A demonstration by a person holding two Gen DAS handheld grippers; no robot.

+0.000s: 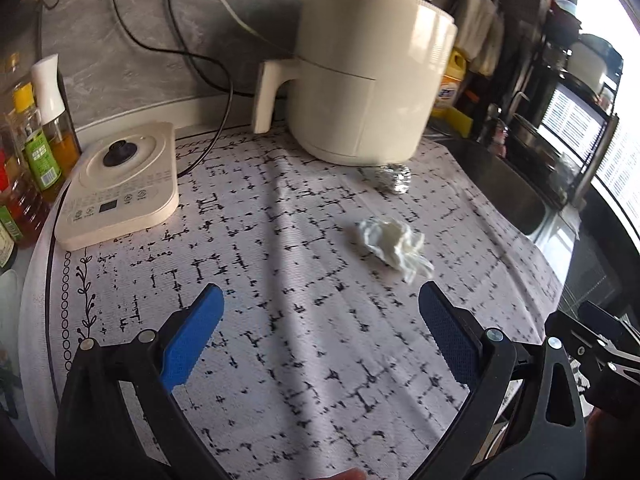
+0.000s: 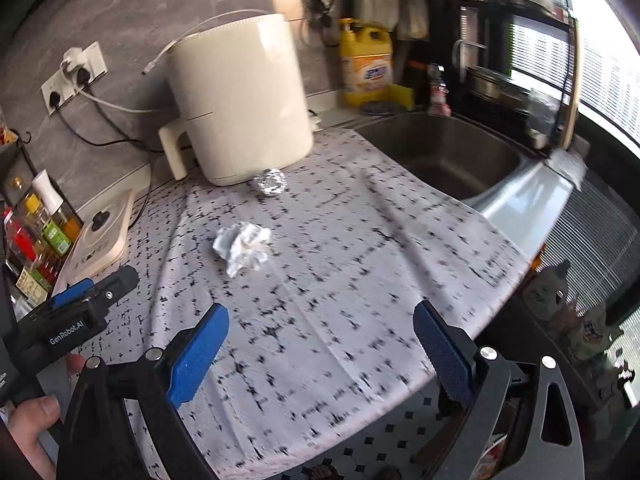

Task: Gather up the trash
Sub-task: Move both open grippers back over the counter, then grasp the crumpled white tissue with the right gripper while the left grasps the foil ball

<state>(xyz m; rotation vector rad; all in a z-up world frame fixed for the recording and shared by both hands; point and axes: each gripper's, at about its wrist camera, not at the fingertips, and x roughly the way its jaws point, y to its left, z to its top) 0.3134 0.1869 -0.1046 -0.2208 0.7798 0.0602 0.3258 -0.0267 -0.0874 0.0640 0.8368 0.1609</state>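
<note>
Tissue wad [image 1: 394, 246] lies unobstructed; foil ball [image 1: 394, 176] touches the air fryer [image 1: 368, 80].

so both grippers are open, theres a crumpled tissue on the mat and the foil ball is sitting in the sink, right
Not quite. The foil ball is not in the sink; it lies on the mat right at the base of the cream appliance, as the right wrist view shows. The rest holds: the crumpled tissue is on the mat, and the left gripper and right gripper are open.
</note>
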